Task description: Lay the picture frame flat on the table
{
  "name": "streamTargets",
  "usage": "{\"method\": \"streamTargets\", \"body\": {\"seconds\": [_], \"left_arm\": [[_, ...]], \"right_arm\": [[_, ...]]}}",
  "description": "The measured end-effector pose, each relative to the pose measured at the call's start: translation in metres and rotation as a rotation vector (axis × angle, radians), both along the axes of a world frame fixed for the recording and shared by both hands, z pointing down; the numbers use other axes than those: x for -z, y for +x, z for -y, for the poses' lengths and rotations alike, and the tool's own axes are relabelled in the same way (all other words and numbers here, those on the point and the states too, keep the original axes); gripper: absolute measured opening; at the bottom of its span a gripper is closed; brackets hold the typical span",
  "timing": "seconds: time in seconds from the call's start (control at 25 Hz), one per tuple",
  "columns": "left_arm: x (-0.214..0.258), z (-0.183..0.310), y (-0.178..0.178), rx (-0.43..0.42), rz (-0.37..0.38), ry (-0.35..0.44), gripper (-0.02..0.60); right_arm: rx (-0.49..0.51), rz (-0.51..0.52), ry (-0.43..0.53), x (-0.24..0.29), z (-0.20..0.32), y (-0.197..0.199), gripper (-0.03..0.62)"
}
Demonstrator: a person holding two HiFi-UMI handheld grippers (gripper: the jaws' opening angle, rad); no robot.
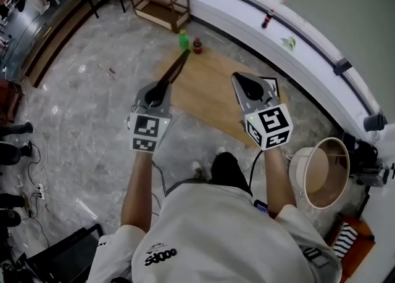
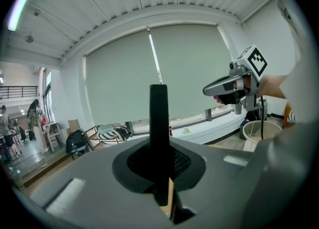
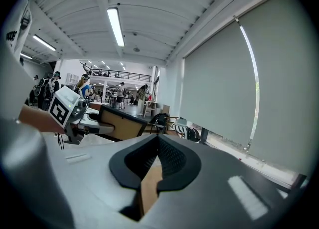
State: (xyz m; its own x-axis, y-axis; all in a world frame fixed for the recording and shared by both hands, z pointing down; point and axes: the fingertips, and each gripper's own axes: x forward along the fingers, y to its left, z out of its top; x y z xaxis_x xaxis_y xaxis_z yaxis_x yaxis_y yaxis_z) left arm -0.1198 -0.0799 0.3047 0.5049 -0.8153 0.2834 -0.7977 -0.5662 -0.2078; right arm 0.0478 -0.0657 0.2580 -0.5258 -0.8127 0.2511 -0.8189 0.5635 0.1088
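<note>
Head view shows you carrying the picture frame (image 1: 210, 90) in the air above the floor (image 1: 92, 90). Your left gripper (image 1: 157, 95) is clenched on its dark edge and your right gripper (image 1: 247, 86) grasps the opposite side. Laying it flat is not yet done, and no worktop shows beneath it.

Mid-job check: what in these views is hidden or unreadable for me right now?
- Picture frame face: edge-on in the head view, only a black bar in the left gripper view.
- Whether the frame's lower edge touches the table: covered by the left gripper in the head view.
- Table's right part: behind the right gripper in the head view.
- Green bottle label: too small in the head view.
</note>
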Motion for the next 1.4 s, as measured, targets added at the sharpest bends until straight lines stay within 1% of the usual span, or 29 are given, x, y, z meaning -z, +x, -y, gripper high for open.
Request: {"method": "streamTargets", "body": {"seconds": [0.24, 0.44, 0.56, 0.76, 0.92, 1.12, 1.4], "left_arm": [[-0.034, 0.033, 0.012, -0.017, 0.014, -0.069, 0.018], [-0.06, 0.067, 0.01, 0.016, -0.018, -0.137, 0.018], [-0.081, 0.09, 0.01, 0.028, -0.042, -0.194, 0.018], [-0.121, 0.134, 0.014, 0.031, -0.039, -0.274, 0.018], [-0.151, 0.168, 0.016, 0.043, -0.058, -0.33, 0.018], [-0.198, 0.201, 0.008, 0.069, -0.036, -0.395, 0.019], [-0.279, 0.228, 0.001, 0.096, -0.048, -0.535, 0.02]], "right_arm": [[-0.013, 0.027, -0.054, -0.038, 0.041, 0.01, 0.003], [0.007, 0.019, -0.1, -0.064, 0.084, 0.012, 0.003], [0.01, 0.013, -0.133, -0.082, 0.113, 0.014, 0.003], [0.028, -0.013, -0.192, -0.118, 0.162, 0.015, 0.003], [0.033, -0.024, -0.248, -0.149, 0.198, 0.016, 0.003], [0.047, -0.023, -0.322, -0.19, 0.234, 0.01, 0.003], [0.06, -0.027, -0.44, -0.261, 0.263, 0.005, 0.003]]}}
